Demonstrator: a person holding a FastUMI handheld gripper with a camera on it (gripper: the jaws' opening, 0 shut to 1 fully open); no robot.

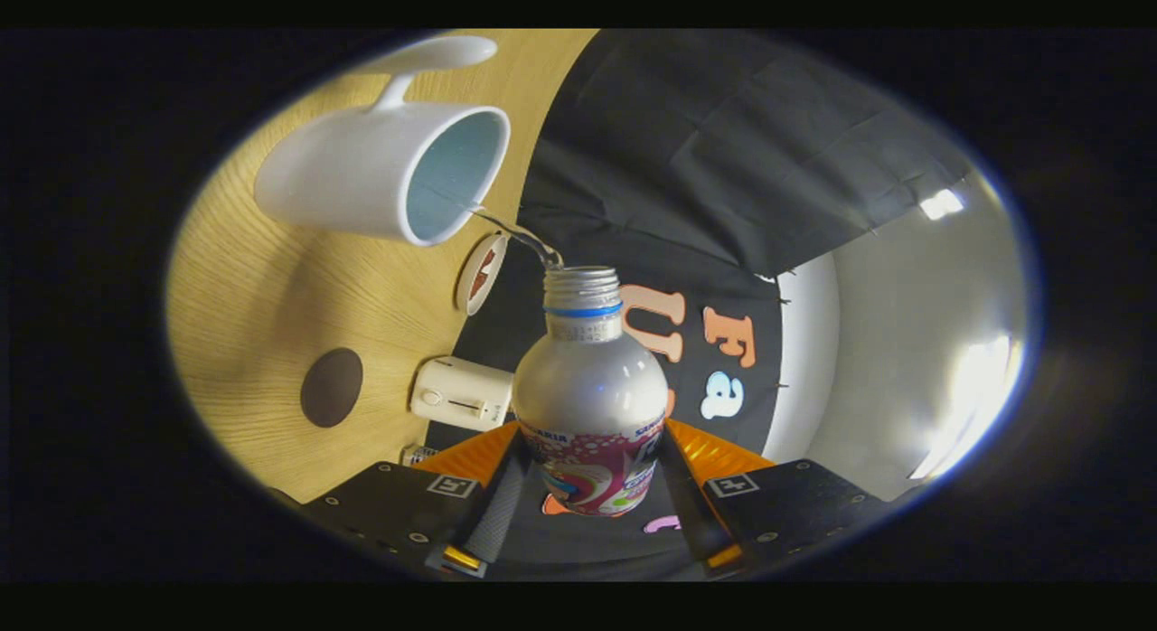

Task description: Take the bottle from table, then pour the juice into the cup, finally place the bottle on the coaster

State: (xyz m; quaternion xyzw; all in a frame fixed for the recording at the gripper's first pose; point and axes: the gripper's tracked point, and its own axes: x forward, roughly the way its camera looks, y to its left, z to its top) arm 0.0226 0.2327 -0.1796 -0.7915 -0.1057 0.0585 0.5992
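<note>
My gripper [589, 486] is shut on a clear bottle [589, 405] with a pink and white label, both fingers pressing its lower body. The view is rolled sideways, so the bottle is tipped toward the white cup [380, 165]. The bottle's open threaded neck with a blue ring points at the cup's rim, and a thin clear stream [515, 231] runs from the mouth into the cup. The cup stands on the wooden table [262, 287], its handle on the far side. A dark round coaster [332, 387] lies on the table beside the fingers.
A white boxy appliance with a knob [459, 393] stands at the table's edge against the black cloth wall. A round white object with a red mark [480, 273] stands beside the cup. A small can-like item [418, 454] lies near the left finger.
</note>
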